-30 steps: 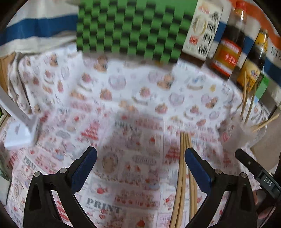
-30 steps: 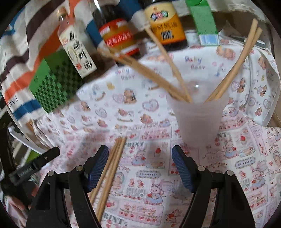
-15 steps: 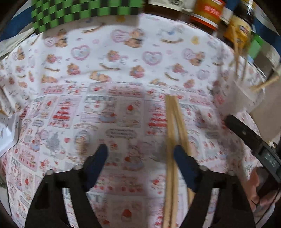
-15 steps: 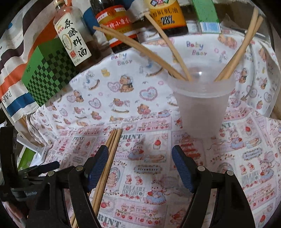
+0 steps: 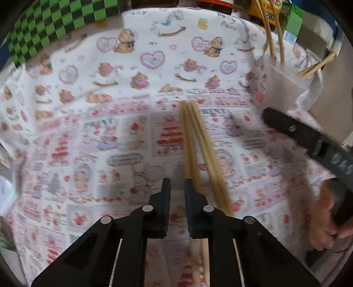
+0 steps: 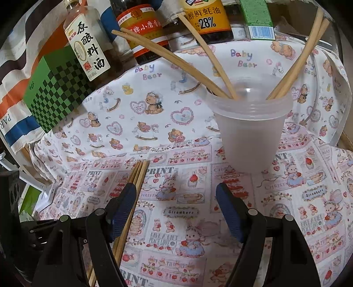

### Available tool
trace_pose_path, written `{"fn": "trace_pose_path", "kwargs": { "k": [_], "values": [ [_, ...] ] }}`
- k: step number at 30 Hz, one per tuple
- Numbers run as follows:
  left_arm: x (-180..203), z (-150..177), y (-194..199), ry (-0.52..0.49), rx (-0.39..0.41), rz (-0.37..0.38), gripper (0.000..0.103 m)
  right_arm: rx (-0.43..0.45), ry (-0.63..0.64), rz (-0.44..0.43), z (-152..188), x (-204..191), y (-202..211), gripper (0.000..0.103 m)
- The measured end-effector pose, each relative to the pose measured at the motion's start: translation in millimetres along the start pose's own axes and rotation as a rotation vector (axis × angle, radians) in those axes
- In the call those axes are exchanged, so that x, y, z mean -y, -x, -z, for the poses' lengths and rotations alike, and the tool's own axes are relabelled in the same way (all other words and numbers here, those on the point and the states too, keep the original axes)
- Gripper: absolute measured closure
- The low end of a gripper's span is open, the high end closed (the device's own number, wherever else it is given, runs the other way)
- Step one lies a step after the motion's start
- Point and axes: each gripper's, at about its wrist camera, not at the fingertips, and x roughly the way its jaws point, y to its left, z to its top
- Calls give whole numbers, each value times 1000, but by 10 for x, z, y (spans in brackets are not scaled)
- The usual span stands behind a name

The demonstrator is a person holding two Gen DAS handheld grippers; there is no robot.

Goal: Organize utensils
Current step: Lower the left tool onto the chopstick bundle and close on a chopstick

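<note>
A translucent plastic cup (image 6: 249, 130) is standing upright on the patterned cloth (image 6: 154, 123) covering the table, and chopsticks are leaning out of it: two are slanting left (image 6: 167, 55), one is rising toward the yellow-labelled bottle (image 6: 205, 19), and two are leaning right together (image 6: 302, 55), five in all. In the left wrist view the same cup (image 5: 284, 79) is showing only as a blurred pale shape at the right edge.

Loose chopsticks (image 5: 198, 150) are lying flat on the cloth in a tight bundle. Three tips are showing in each view; whether a fourth is lying under them is hard to tell. Their near ends are running under the left gripper (image 5: 177, 187), whose jaws are closing and standing nearly together, with only cloth in the narrow gap; the bundle is lying just to the right of the right-hand jaw. The left view is smeared, so contact there is unclear.

The right gripper (image 6: 175, 198) is hovering with jaws wide apart and nothing between them; the bundle (image 6: 134, 187) is passing behind its left-hand jaw.

Along the back are standing three bottles, their tops cut off, a green checkered box (image 6: 57, 88) and a green carton (image 6: 258, 19).
</note>
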Motion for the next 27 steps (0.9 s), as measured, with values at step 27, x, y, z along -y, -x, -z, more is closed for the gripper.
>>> {"fn": "trace_pose_path", "kwargs": {
  "k": [27],
  "values": [
    [53, 42, -3, -39, -15, 75, 85, -8, -10, -8, 22, 18, -21, 26]
  ]
}}
